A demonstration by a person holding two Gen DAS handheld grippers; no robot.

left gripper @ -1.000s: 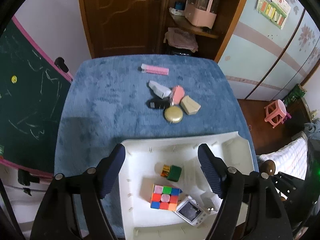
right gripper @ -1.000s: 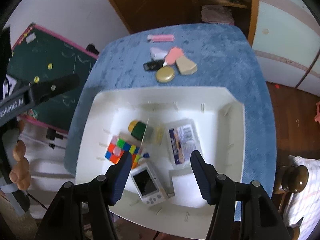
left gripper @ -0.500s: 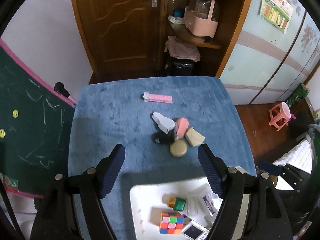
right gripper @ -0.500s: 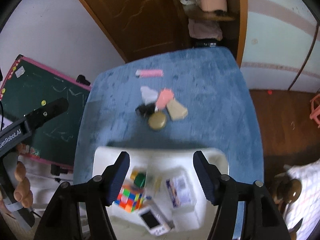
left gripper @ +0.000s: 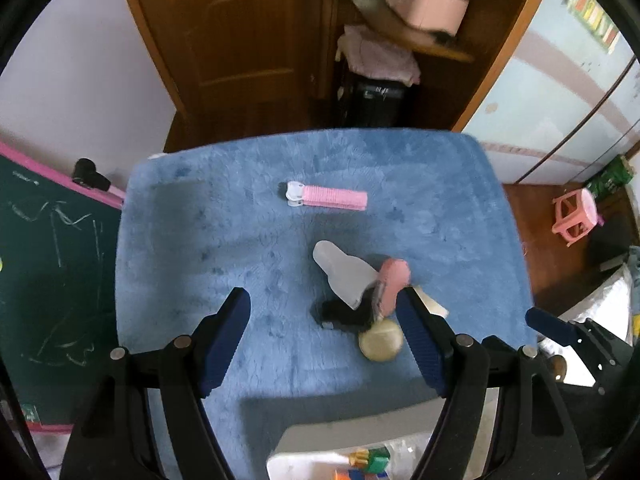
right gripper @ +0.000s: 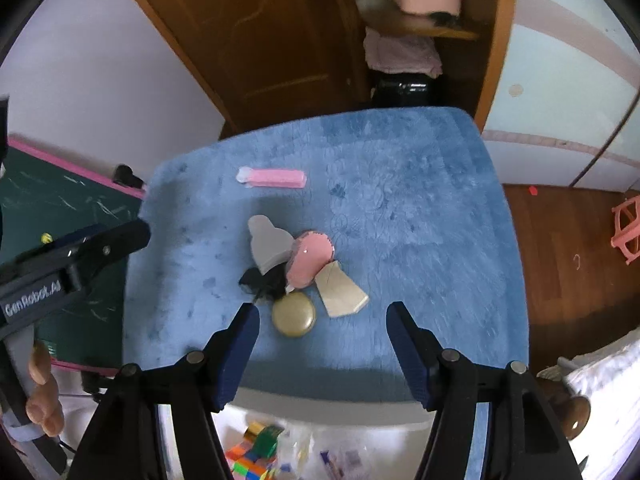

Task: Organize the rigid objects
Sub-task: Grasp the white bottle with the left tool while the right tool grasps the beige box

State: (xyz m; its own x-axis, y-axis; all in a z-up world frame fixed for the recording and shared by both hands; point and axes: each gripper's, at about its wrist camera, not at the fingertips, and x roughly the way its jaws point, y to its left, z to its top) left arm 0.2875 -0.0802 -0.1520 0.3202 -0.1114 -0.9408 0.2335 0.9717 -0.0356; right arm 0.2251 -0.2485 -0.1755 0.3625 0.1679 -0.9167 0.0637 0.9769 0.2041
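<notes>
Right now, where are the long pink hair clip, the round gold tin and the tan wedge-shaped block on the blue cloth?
long pink hair clip (left gripper: 334,197): left wrist view, middle of its ribbed body.
round gold tin (right gripper: 294,314): right wrist view, centre of its lid.
tan wedge-shaped block (right gripper: 341,290): right wrist view, its top face.

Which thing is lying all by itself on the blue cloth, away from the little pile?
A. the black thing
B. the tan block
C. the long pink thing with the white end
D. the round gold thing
C: the long pink thing lies alone toward the far side of the blue cloth, while the round gold thing, black thing and tan block crowd together.
</notes>
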